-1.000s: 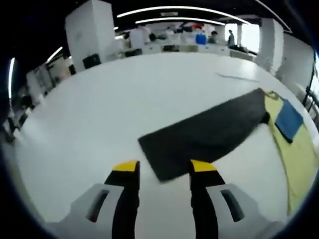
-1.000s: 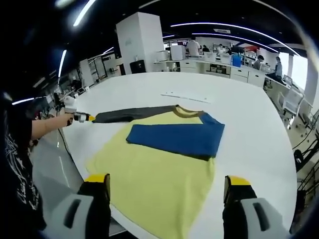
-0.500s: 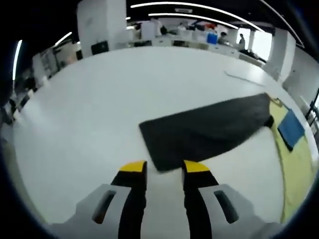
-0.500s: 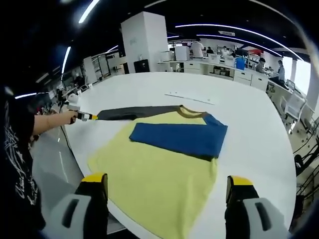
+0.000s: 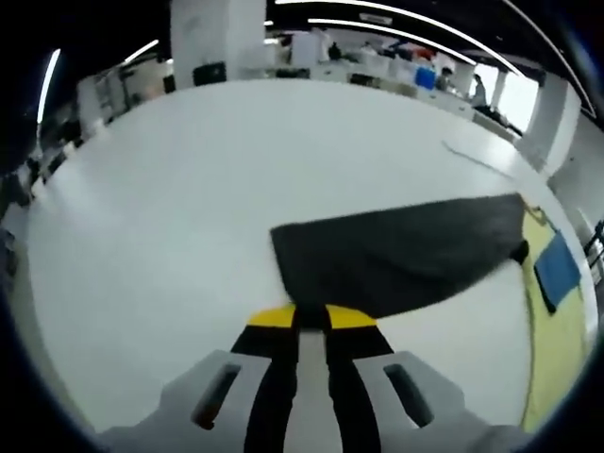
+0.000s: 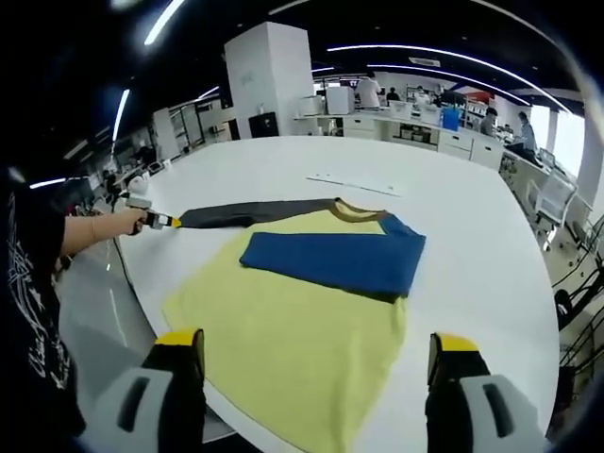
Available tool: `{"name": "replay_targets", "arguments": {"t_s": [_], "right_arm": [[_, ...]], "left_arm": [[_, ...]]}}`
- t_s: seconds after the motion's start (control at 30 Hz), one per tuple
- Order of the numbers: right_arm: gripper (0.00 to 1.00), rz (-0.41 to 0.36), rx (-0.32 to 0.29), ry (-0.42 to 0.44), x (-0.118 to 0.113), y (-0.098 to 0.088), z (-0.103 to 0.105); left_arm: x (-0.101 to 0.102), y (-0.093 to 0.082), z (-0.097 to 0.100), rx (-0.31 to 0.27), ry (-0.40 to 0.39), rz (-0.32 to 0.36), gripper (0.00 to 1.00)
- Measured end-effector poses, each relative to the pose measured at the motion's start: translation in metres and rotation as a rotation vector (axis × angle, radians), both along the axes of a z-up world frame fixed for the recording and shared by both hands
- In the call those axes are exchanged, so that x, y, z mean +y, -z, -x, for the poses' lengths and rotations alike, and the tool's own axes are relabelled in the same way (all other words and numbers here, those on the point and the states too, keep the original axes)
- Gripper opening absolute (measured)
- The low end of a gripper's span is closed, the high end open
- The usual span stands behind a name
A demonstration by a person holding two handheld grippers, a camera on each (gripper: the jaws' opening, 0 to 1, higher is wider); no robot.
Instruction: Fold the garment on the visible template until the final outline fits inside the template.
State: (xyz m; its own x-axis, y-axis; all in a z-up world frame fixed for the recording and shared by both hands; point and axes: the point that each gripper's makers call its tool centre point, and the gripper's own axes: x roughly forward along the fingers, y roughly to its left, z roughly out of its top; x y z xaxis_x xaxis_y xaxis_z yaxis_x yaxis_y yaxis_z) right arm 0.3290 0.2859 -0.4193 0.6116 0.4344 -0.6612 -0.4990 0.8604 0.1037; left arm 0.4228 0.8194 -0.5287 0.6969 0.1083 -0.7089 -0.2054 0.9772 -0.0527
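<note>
Left tongs [image 5: 311,316] pinch grey sleeve [image 5: 396,255]; right tongs [image 6: 316,344] wide above yellow shirt [image 6: 293,340], white table [image 6: 472,245].

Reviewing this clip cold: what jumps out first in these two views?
The yellow garment spread on the white table, with its blue sleeve folded across the chest, dominates the right gripper view. Its dark grey sleeve stretches out flat, and the left gripper has its yellow-tipped jaws closed on that sleeve's cuff edge. The right gripper hangs open at the garment's near hem.
</note>
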Motion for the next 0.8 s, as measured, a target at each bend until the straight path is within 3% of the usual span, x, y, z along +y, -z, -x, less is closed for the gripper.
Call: {"name": "replay_targets", "arguments": {"t_s": [0.23,0.6,0.8], "right_arm": [[0.99,-0.015,-0.002,-0.001,0.002,0.001,0.000],[0.99,-0.016,0.008,-0.002,0.001,0.004,0.002],[0.99,-0.015,0.011,-0.003,-0.001,0.005,0.003]], "left_arm": [[0.004,-0.013,-0.006,-0.059,-0.011,-0.026,0.01],[0.017,-0.031,-0.026,-0.093,0.045,-0.082,0.00],[0.009,-0.035,-0.028,-0.088,0.067,-0.093,0.00]]}}
